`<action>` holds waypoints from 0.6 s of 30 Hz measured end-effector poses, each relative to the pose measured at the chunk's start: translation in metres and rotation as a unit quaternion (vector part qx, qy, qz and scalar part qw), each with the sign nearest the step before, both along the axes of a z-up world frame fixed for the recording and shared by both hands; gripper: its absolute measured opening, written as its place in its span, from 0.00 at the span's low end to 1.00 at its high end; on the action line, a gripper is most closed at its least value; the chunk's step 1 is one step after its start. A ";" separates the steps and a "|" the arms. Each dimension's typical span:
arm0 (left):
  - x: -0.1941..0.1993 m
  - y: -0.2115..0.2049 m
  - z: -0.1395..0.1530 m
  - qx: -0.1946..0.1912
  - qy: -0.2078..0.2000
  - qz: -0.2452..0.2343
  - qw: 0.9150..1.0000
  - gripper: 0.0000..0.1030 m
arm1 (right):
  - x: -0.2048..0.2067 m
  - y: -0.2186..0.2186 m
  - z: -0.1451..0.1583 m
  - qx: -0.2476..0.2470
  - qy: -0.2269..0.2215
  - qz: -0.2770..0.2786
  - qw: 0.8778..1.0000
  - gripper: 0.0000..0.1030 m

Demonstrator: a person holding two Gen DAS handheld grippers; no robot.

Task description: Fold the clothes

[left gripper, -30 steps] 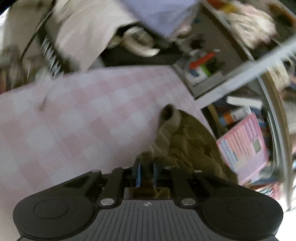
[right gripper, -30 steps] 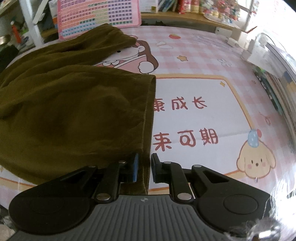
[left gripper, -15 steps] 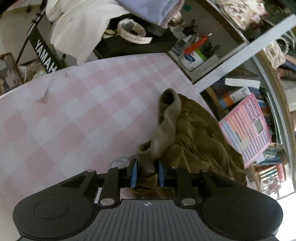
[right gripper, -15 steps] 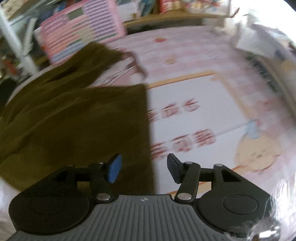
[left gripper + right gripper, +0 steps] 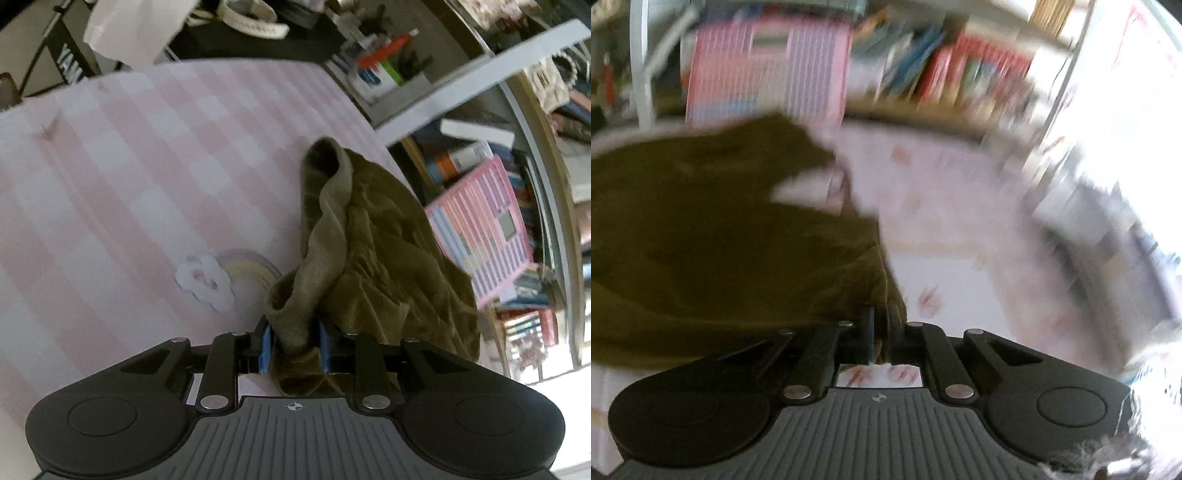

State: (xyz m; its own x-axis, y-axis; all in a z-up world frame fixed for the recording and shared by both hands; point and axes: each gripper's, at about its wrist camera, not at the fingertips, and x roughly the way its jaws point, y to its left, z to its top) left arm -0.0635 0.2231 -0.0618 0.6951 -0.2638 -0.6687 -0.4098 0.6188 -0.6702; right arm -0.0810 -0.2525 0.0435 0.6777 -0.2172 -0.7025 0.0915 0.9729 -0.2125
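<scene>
**Both corners pinched, cloth lifted for the fold**

Pink checked tabletop [image 5: 155, 177] runs under everything I am doing, with a cluttered bookshelf [image 5: 953, 74] beyond its far edge.

Nearest to me, my left tongs [image 5: 293, 345] are clenched on a thick, rolled hem of the olive garment [image 5: 376, 258]; the fabric bunches between the blue pads [image 5: 266, 345] and rises in a twisted ridge away from them. I hold it there, I judge, because a hem gives a firm edge to pull straight. Just beside that grip a small rainbow-and-cloud print [image 5: 225, 275] shows on the bare cover, so the cloth is off that patch.

My right tongs [image 5: 881, 334] are drawn nearly together on a thin edge of the same garment, though this view is badly blurred. The cloth spreads to the left of them in a broad dark sheet, covering the near left part of the tabletop.

Farther off, a pink chart [image 5: 491, 236] leans against the shelves past the garment. With two edges held, I expect the next move is carrying them across to lay one half over the other; a slipping hem would spoil the line.
</scene>
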 end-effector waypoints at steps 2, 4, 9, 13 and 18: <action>-0.002 -0.003 -0.002 -0.005 -0.005 0.002 1.000 0.25 | -0.001 -0.004 -0.007 -0.002 0.023 -0.002 1.000 0.05; -0.001 -0.002 -0.004 -0.015 -0.007 0.003 1.000 0.23 | 0.000 -0.011 -0.030 0.013 0.063 -0.014 0.998 0.06; -0.011 0.003 0.018 0.032 -0.041 0.015 0.999 0.10 | -0.005 -0.019 -0.060 0.050 0.091 -0.038 0.994 0.08; -0.023 0.012 0.034 0.084 -0.055 0.013 0.995 0.10 | -0.013 -0.015 -0.058 0.070 0.092 -0.019 0.993 0.09; -0.027 0.017 0.019 0.097 -0.005 0.005 0.995 0.22 | -0.010 -0.011 -0.059 0.068 0.092 -0.005 0.993 0.10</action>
State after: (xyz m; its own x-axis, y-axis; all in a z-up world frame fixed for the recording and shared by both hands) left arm -0.0901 0.2406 -0.0426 0.7036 -0.1230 -0.6999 -0.4114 0.7326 -0.5422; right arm -0.0910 -0.2632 -0.0151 0.5341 -0.1168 -0.8373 0.0723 0.9931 -0.0924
